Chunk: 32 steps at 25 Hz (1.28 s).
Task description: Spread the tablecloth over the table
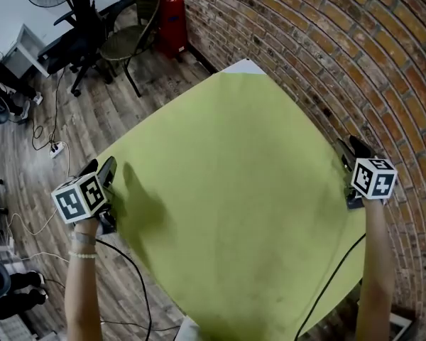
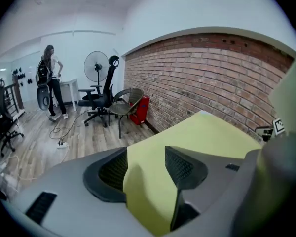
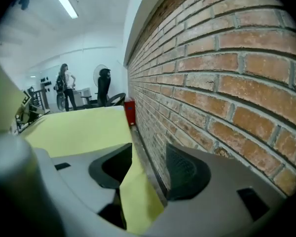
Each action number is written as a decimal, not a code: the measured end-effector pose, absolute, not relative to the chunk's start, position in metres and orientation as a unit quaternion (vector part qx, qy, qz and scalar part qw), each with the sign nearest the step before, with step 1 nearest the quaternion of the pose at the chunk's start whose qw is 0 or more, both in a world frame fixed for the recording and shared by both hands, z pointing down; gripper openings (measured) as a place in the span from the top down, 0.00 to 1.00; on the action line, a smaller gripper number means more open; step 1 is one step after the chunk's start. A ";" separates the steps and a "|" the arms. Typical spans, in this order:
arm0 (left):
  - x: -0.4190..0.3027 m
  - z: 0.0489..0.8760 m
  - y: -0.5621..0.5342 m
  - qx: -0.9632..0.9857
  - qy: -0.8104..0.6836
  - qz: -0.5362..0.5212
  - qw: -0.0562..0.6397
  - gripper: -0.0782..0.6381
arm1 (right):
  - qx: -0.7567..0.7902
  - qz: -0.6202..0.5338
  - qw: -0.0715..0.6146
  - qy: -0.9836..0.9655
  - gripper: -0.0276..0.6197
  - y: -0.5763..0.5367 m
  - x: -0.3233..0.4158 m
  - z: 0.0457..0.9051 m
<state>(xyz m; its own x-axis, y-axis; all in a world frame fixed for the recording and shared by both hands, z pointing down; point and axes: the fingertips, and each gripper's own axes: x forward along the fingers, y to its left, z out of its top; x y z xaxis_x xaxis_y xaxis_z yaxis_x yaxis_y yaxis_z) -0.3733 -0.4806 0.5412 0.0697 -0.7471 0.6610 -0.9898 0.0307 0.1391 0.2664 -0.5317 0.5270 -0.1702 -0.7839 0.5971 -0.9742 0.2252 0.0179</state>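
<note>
A yellow-green tablecloth [image 1: 234,190] lies spread over the table, whose white corner [image 1: 245,66] shows at the far end by the brick wall. My left gripper [image 1: 106,172] is at the cloth's left edge. In the left gripper view its jaws [image 2: 145,164] stand wide apart, and the cloth's edge [image 2: 143,191] lies loose between them. My right gripper [image 1: 348,153] is at the cloth's right edge, close to the wall. Its jaws [image 3: 148,167] are apart too, with a fold of cloth [image 3: 135,196] hanging between them, clear of the right pad [image 3: 182,172].
A brick wall [image 1: 355,62] runs close along the table's right side. On the wooden floor at the far left are a wicker chair [image 1: 135,38], an office chair [image 1: 74,45], a red box [image 1: 172,20] and cables [image 1: 53,148]. A person [image 2: 52,85] stands far off.
</note>
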 end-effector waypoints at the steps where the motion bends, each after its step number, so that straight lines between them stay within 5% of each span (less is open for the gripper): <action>1: -0.372 0.538 -0.467 0.667 -0.649 0.191 0.311 0.54 | 0.582 0.193 0.252 -0.749 0.62 -0.516 0.266 0.523; 12: -0.329 0.563 -0.358 0.664 -0.625 0.207 0.354 0.54 | 0.535 0.256 0.303 -0.746 0.60 -0.342 0.273 0.563; 17: -0.326 0.570 -0.366 0.656 -0.641 0.259 0.304 0.54 | 0.549 0.246 0.310 -0.736 0.61 -0.346 0.274 0.570; 32: -0.340 0.567 -0.428 0.655 -0.642 0.264 0.298 0.55 | 0.568 0.260 0.302 -0.720 0.61 -0.396 0.267 0.567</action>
<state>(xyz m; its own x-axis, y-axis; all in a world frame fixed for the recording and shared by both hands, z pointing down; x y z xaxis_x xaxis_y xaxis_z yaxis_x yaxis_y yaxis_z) -0.3398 -0.4283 0.5667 0.0372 -0.6836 0.7289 -0.9986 0.0015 0.0523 0.2670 -0.3958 0.5672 -0.1723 -0.6607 0.7306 -0.9750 0.2201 -0.0308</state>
